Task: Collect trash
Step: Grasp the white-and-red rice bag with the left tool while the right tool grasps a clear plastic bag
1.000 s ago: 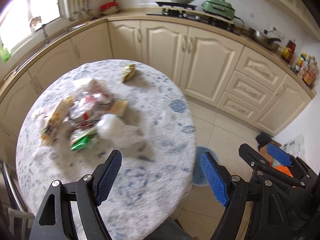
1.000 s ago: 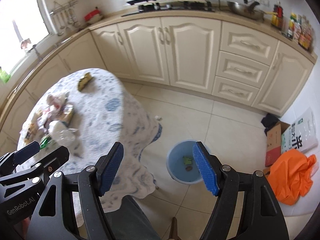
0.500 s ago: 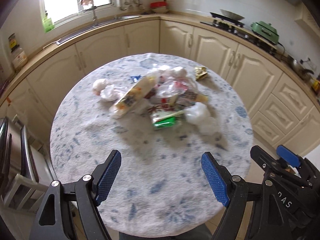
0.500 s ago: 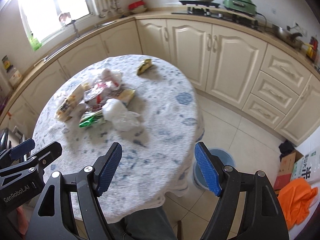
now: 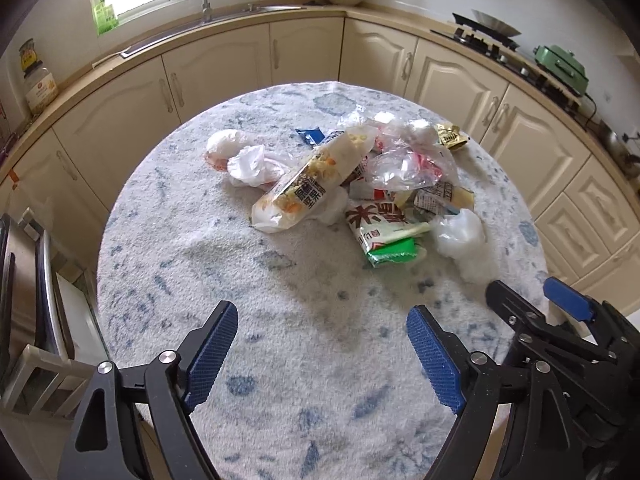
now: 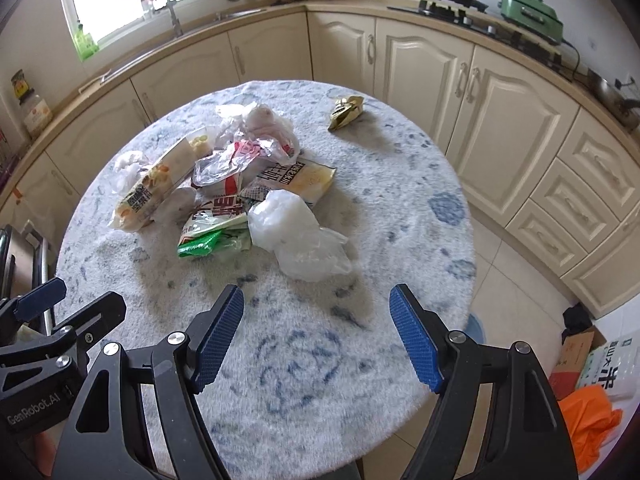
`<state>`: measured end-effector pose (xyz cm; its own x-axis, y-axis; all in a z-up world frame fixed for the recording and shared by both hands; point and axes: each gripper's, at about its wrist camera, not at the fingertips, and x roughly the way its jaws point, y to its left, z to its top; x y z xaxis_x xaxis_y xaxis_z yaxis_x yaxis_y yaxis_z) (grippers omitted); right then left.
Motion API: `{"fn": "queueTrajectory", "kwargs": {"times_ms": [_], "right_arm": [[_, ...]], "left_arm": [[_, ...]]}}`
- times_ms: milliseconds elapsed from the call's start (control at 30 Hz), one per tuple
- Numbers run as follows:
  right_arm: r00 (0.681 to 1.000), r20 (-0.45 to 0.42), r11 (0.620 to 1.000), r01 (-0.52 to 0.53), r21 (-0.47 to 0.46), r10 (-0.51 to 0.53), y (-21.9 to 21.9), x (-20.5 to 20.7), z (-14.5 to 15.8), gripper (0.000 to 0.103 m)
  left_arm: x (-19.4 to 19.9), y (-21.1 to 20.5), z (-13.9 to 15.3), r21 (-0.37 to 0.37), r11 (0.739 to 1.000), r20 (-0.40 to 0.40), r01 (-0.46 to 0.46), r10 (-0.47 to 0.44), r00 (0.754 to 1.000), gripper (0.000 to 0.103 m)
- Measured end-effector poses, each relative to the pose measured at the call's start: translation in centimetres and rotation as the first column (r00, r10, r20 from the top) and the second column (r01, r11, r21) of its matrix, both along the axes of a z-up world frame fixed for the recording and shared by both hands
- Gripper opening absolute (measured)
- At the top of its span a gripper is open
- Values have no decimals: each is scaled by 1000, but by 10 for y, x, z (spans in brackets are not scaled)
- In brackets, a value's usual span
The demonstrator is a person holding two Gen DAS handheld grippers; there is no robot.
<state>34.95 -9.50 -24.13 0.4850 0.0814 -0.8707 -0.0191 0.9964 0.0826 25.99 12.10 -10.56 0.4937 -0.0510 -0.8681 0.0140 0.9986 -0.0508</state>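
My left gripper [image 5: 322, 354] has its blue pads spread wide and is opening further, with nothing between them but the bare tablecloth [image 5: 280, 288]. My right gripper [image 6: 316, 336] stands just as wide and empty, its jaws steady, over the near edge of the same round table; I can see its black frame at the right edge of the left view. Beyond both sets of pads lies the trash heap [image 5: 360, 188] in the middle of the table: a long snack bag [image 5: 312, 184], a green wrapper [image 5: 390, 250], a crumpled clear plastic bag [image 6: 298, 236] nearest my right jaws, and a gold wrapper [image 6: 346, 111] lying apart on the far side. A second ago my right view looked at the floor and the blue bin, and my left view at the table's right edge; now both look squarely over the table and the heap sits centred ahead. Only a sliver of the bin [image 6: 476, 326] peeks past the table rim
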Motion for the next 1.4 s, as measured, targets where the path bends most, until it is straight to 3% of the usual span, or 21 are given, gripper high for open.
{"fn": "queueTrajectory", "kwargs": {"times_ms": [200, 333, 367, 500, 567, 867, 1000, 1067, 1133, 1400], "right_arm": [[998, -54, 1000, -17, -11, 17, 5, 36, -26, 77], [994, -105, 999, -12, 44, 17, 1, 57, -43, 76], [993, -111, 998, -20, 60, 27, -1, 59, -46, 67], [995, -97, 996, -15, 89, 23, -9, 57, -46, 53], [996, -85, 992, -14, 125, 25, -18, 50, -40, 39], [999, 5, 990, 37, 140, -38, -60, 37, -8, 37], [997, -8, 991, 73, 109, -73, -71, 44, -12, 37], [996, -30, 991, 81, 110, -78, -75, 48, -19, 37], [996, -49, 990, 85, 114, -79, -78, 49, -25, 37], [995, -59, 988, 82, 127, -75, -80, 50, -31, 37]], "left_arm": [[39, 0, -21, -92, 995, -51, 44, -49, 998, 83], [62, 1, -33, -101, 995, -73, 25, -33, 997, 83], [67, 1, -35, -101, 995, -77, 19, -27, 997, 83], [83, -7, -46, -100, 995, -100, 11, -21, 995, 83], [88, -14, -50, -101, 995, -110, 16, -27, 994, 83], [111, -46, -73, -101, 995, -137, 4, -18, 990, 87], [129, -53, -91, -95, 995, -179, -28, 11, 984, 89], [135, -56, -91, -72, 997, -149, -32, 21, 989, 89], [136, -60, -93, -62, 998, -127, -16, 8, 992, 69], [129, -62, -94, -55, 998, -100, -1, -5, 995, 66]]}}
